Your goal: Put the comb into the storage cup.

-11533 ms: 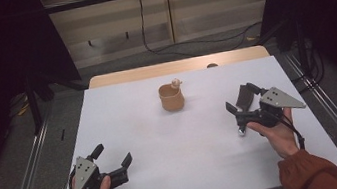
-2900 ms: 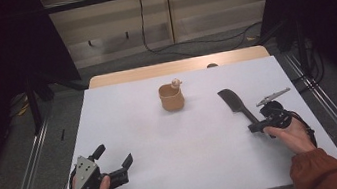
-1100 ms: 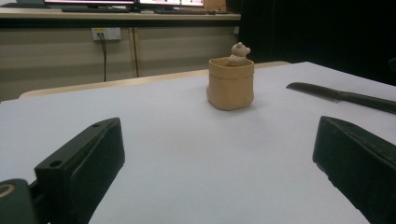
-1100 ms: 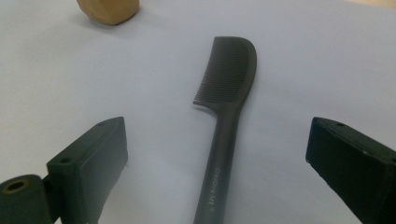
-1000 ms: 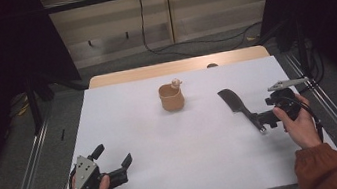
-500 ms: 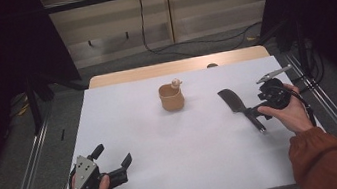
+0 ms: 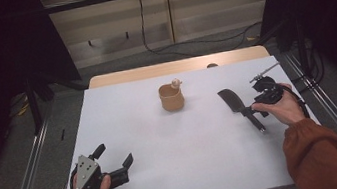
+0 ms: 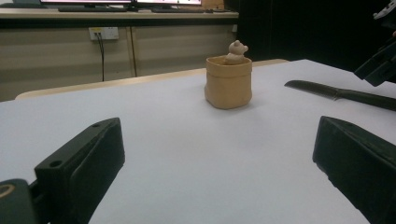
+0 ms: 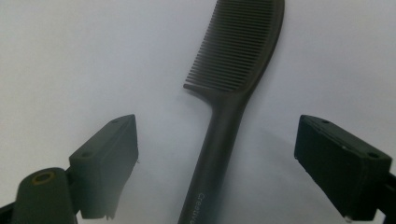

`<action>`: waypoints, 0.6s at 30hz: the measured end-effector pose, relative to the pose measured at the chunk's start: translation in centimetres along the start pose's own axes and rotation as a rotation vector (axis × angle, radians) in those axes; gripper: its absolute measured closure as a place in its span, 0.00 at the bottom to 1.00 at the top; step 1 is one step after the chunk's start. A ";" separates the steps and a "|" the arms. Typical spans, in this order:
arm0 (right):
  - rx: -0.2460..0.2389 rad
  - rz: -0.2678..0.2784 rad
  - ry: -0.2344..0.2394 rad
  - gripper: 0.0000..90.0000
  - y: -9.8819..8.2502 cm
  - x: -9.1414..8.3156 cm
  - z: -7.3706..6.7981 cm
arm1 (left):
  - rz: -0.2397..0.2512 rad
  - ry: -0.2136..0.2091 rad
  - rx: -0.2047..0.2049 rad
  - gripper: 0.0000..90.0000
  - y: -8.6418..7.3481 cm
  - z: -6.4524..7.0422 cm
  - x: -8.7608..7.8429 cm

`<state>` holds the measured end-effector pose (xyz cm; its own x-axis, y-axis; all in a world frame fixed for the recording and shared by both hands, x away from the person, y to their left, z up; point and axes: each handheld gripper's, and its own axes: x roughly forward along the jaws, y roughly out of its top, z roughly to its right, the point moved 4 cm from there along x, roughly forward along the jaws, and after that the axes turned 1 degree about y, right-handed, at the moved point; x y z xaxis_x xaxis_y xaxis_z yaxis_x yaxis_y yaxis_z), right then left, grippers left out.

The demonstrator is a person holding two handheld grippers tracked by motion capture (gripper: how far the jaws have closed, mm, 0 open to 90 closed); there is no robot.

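Hovering over black comb (image 9: 233,84), R gripper (image 9: 217,168) has jaws wide, one each side of comb handle w/ clear gaps, pads not touching it; jaws have just been closing a bit, comb between them but not gripped. In right gripper view comb runs from bottom center up to upper right, teeth facing frame left, lying flat on white table (image 9: 70,56). High view: comb (image 7: 239,105) sits right of center, head toward upper left, handle toward lower right; R gripper (image 7: 262,104) right over handle end, held by hand in rust-orange sleeve (image 7: 317,153). L gripper (image 7: 114,161) at lower left of high view, near table's bottom edge, jaws wide, nothing between, well apart from comb. Tan cup (image 7: 171,97) w/ small bear figure (image 7: 175,82) at its rim stands center frame, upright, near comb head but not touching. Left gripper view: cup (image 8: 228,81) upper center, comb (image 8: 336,92) at right.
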<state>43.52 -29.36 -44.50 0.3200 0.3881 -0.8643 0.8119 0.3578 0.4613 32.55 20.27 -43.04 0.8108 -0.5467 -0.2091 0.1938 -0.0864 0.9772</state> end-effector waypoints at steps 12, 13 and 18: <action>-0.015 -0.104 -0.011 0.32 0.7 1.1 0.0 | -0.002 -0.001 0.005 0.03 0.0 -0.1 -0.1; -0.015 -0.108 -0.015 0.34 0.8 1.1 0.0 | -0.002 -0.002 0.002 0.03 0.0 -0.1 -0.1; -0.013 -0.125 -0.020 0.43 0.7 1.5 -0.1 | -0.001 -0.003 0.000 0.03 0.0 -0.1 0.0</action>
<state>44.58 -28.45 -45.48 0.2262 0.3228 -0.9190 0.8398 0.4134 0.3519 32.57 20.39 -43.07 0.8089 -0.5490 -0.2104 0.1950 -0.0871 0.9769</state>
